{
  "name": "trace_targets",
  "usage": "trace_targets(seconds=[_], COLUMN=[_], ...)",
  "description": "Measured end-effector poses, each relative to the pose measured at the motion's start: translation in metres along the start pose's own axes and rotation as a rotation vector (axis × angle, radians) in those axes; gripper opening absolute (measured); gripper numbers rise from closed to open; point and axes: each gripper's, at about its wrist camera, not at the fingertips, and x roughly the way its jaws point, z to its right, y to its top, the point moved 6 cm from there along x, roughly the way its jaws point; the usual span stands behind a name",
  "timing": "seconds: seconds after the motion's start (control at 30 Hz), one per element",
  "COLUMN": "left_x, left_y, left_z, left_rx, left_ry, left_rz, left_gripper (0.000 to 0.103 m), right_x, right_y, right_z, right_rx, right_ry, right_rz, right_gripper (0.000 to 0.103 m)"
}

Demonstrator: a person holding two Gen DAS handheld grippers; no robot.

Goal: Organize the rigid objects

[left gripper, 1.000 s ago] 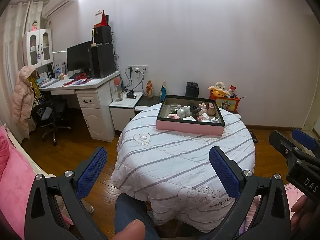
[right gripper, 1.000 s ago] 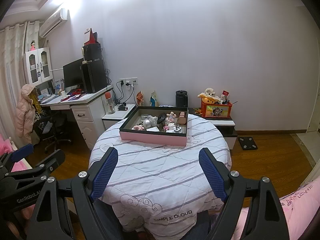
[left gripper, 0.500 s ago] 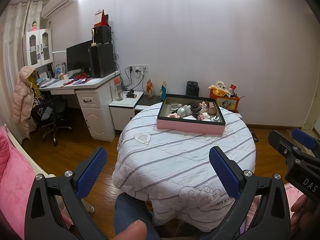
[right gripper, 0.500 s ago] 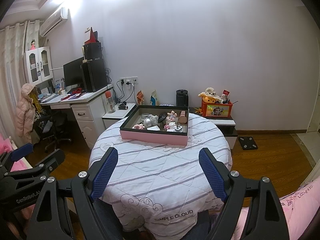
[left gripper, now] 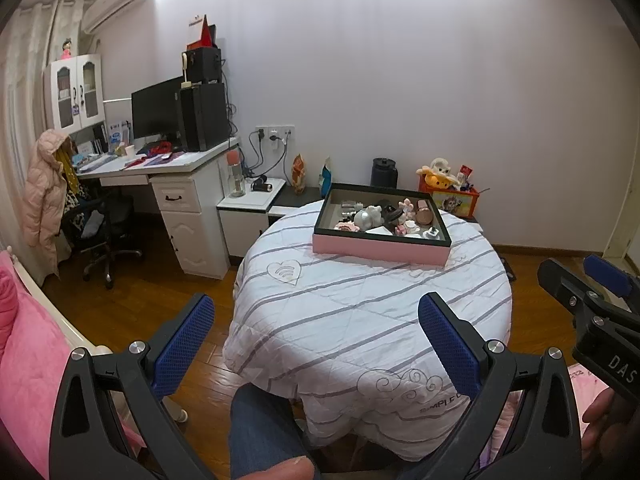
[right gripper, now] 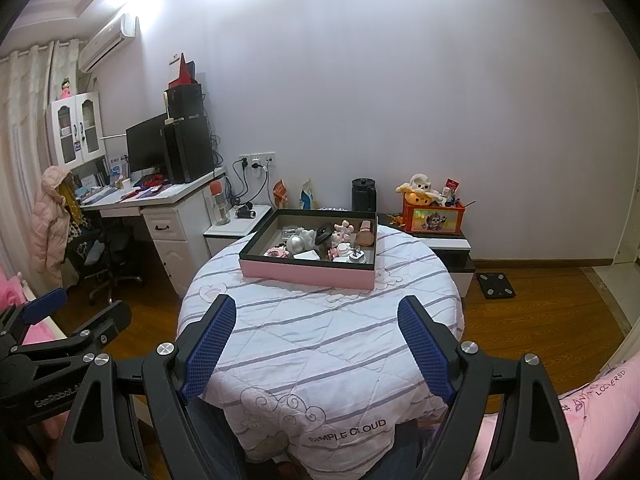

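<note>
Honestly, barely anything changed in the last second.
Both the left gripper [left gripper: 316, 334] and right gripper [right gripper: 316, 336] hover with fingers wide open and empty; the tray [right gripper: 306, 274] of trinkets sits well beyond them on the desk [right gripper: 320, 340].

Round table, quilt-covered.
Table [right gripper: 320, 340] draped in white quilt [left gripper: 360, 320] with grey stripes, hanging over the edge. On the far side sits one pink tray [right gripper: 308, 274], dark-rimmed, small items inside. Rest of the quilt bare.
</note>
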Motion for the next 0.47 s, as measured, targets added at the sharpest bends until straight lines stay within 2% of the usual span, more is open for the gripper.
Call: trace_targets(seconds=[0.47], left_x=[0.0039], left_y=[-0.0074], left_z=[-0.0008], left_rx=[0.014], left_ry=[-0.015], left_rz=[-0.004], left_gripper=[0.103], right_x=[0.0027], right_y=[-0.0021], right_z=[0.0008], right_rx=[0.001], right_ry=[-0.001], right_rz=[-0.006], right_gripper=[0.085])
